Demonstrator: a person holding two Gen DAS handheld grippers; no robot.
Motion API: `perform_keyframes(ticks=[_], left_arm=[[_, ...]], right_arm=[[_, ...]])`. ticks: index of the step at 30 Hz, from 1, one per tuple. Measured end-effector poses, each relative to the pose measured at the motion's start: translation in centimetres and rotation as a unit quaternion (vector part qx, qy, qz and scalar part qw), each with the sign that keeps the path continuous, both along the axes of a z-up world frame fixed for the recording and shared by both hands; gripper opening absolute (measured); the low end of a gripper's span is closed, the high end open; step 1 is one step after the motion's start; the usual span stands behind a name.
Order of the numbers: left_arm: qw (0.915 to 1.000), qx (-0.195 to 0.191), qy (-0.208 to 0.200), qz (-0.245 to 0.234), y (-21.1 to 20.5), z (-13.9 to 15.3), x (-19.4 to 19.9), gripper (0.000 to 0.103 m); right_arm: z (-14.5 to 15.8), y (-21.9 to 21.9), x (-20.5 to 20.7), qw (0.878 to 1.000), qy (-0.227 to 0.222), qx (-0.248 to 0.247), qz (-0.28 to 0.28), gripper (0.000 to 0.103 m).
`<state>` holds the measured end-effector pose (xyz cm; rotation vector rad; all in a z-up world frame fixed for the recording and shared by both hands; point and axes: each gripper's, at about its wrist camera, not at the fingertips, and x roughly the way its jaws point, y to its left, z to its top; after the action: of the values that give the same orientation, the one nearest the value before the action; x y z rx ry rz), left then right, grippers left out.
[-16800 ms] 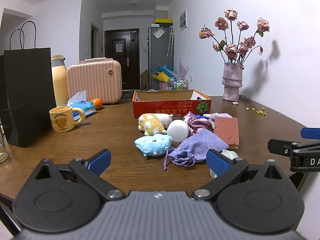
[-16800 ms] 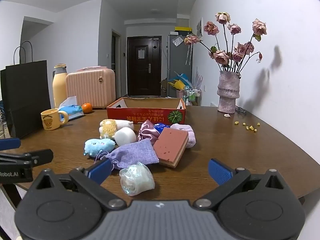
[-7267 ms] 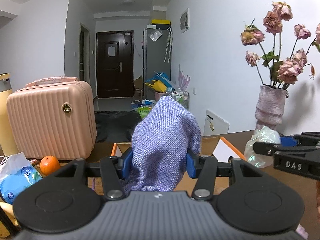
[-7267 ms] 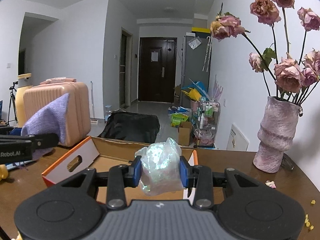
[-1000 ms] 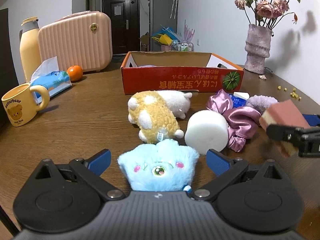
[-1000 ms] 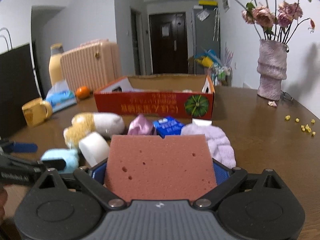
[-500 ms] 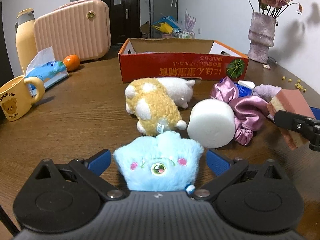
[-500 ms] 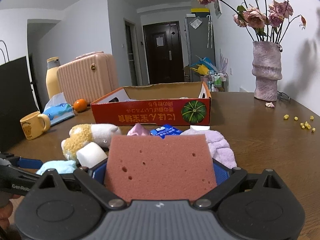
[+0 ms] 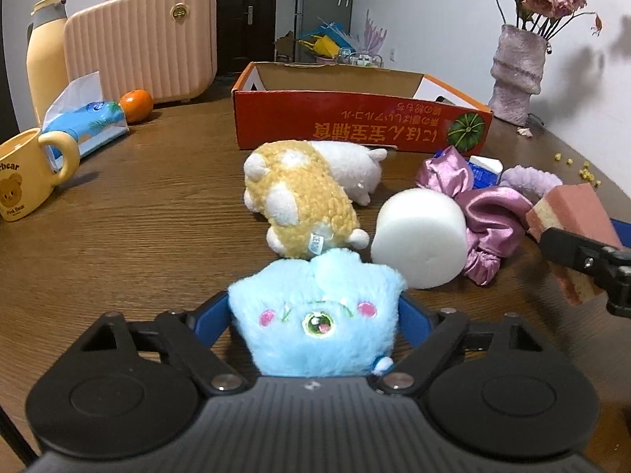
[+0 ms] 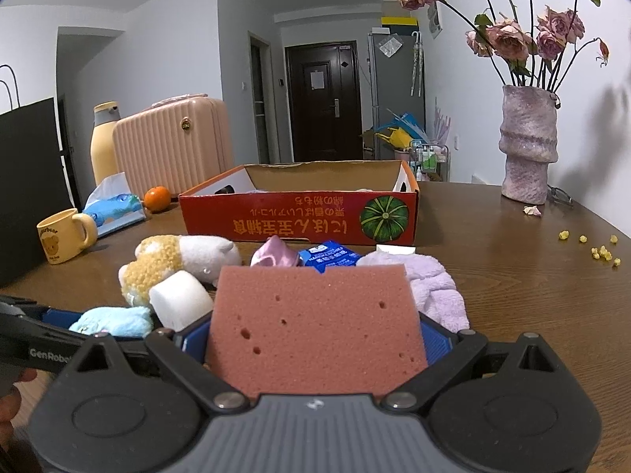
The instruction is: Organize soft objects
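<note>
- Two labels can be read: "Pink Bear" on the yellow mug [image 9: 23, 181] and "GenRobo" on the left gripper [image 9: 315, 315] as seen from the right wrist
- Upside-down script is printed on the red cardboard box [image 10: 299, 216] beside a pumpkin picture
- Since a second ago, the left fingers have been closed onto the blue plush toy [image 9: 315, 319], formerly merely straddled
- The pink sponge [image 10: 315, 327] is kept clamped by the right gripper [image 10: 315, 335], in front of the box
</note>
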<state>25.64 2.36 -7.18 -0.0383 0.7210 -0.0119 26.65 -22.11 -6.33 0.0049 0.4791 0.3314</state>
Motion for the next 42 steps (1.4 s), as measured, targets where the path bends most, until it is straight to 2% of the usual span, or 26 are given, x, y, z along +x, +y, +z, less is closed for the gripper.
perform_keyframes(ticks=[9,24,42], left_arm=[[0.9999,-0.012,-0.007,0.003,0.3,0.2,-0.5,0.084],[0.9982,0.002,-0.060,0.003,0.2,2.0,-2.8,0.083],[0.9918,0.016,-0.127,-0.002,-0.3,6.9,-2.3,0.083]], right_arm=[[0.0,0.1,-0.1,1.000,-0.003,-0.002,0.003,0.099],[1.1,0.3,-1.0,0.999,-0.035,-0.006,0.001,0.099],[4.8,0.8,0.2,0.997,-0.079,-0.004,-0.007,0.099]])
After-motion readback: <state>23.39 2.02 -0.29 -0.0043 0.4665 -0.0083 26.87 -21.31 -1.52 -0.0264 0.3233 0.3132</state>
